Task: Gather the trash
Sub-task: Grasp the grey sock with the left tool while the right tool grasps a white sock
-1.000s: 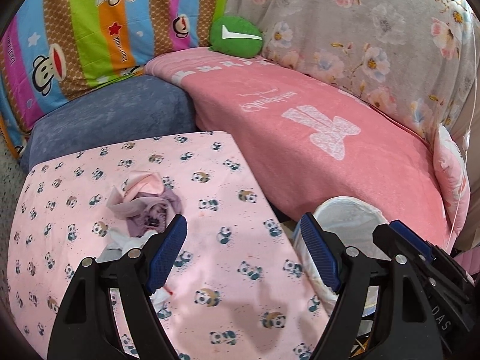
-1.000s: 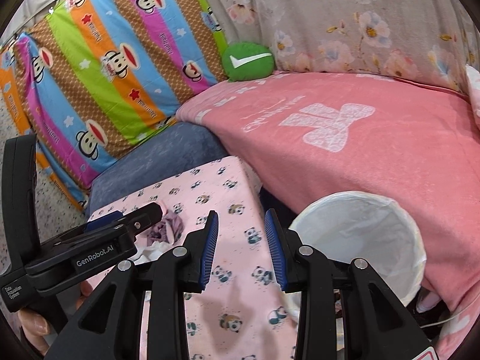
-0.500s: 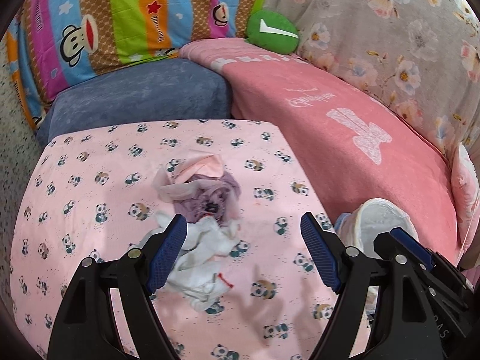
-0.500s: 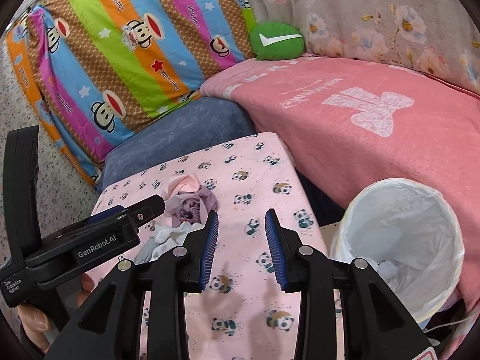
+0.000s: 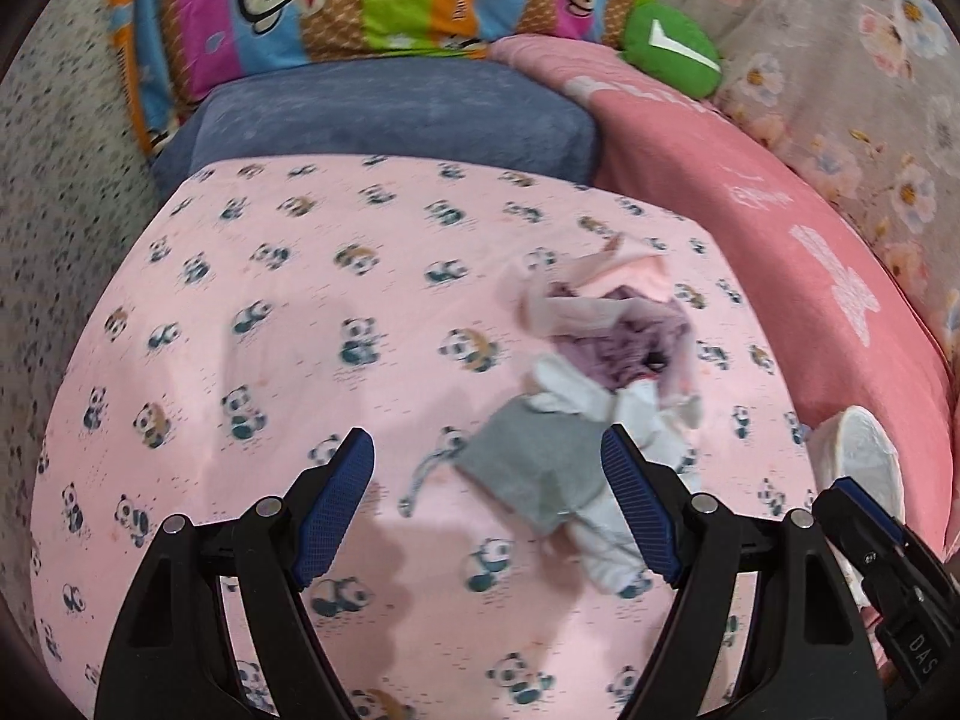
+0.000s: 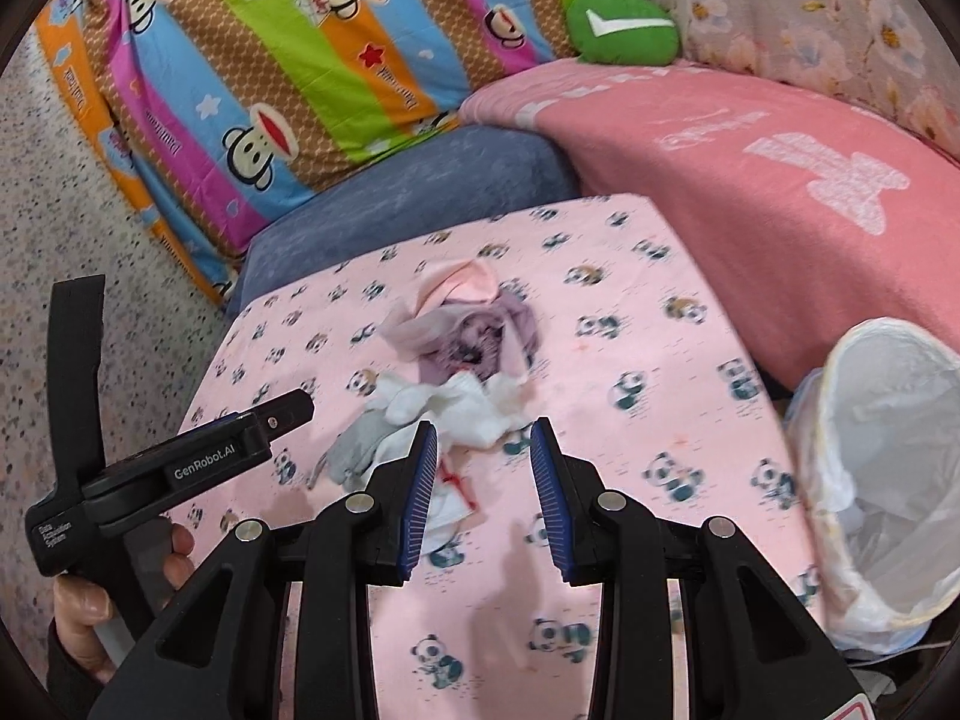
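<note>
A heap of crumpled trash lies on the pink panda-print cloth (image 5: 252, 360): a pink and purple wad (image 5: 624, 324), white pieces (image 5: 636, 414) and a grey piece (image 5: 528, 474). My left gripper (image 5: 486, 450) hovers over the heap's near left end, jaws wide open. The grey piece shows in the gap below them, untouched. In the right wrist view the same heap (image 6: 462, 354) sits just beyond my right gripper (image 6: 483, 438), which is partly open and holds nothing. A white-lined bin (image 6: 888, 468) stands off the cloth's right edge.
A blue cushion (image 5: 390, 114) borders the far side of the cloth and a pink blanket (image 6: 750, 180) the right. A striped monkey-print pillow (image 6: 300, 60) and a green cushion (image 6: 624, 30) lie behind. A hand (image 6: 78, 606) grips the left tool's housing (image 6: 210, 468).
Both grippers came down and swung left toward the heap. In the left wrist view the heap slid right and the grey piece appeared between the fingers. Neither jaw gap changed.
</note>
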The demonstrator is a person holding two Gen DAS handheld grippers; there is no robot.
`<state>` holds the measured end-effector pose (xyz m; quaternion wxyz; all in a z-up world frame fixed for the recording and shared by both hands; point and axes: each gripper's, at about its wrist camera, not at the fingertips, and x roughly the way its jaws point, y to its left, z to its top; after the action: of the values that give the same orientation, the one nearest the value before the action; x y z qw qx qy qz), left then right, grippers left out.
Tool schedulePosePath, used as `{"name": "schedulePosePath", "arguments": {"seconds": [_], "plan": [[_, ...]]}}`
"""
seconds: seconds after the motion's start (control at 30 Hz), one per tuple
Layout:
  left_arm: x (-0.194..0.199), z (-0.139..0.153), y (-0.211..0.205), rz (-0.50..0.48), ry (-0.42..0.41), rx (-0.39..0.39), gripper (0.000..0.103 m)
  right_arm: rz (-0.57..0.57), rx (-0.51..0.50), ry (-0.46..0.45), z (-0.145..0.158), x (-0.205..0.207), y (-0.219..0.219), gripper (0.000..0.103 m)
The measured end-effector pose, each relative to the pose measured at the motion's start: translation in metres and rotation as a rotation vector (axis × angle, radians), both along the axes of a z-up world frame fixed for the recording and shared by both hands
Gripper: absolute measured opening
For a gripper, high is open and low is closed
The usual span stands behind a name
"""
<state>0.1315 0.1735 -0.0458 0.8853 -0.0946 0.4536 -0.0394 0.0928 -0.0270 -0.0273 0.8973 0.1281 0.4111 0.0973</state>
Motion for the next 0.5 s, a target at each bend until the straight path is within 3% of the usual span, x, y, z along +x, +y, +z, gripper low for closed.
{"name": "schedulePosePath", "arguments": {"seconds": [0.23, 0.5], "plan": [[0.001, -0.013, 0.019, 0.014, 0.029, -0.003, 0.074, 0.051, -0.008, 0.052, -0.024, 0.016, 0.037, 0.034], [0.007, -0.028, 0.020, -0.027, 0.080, -0.112, 0.074, 0.054, -0.010, 0.101, -0.045, 0.035, 0.049, 0.034]]}}
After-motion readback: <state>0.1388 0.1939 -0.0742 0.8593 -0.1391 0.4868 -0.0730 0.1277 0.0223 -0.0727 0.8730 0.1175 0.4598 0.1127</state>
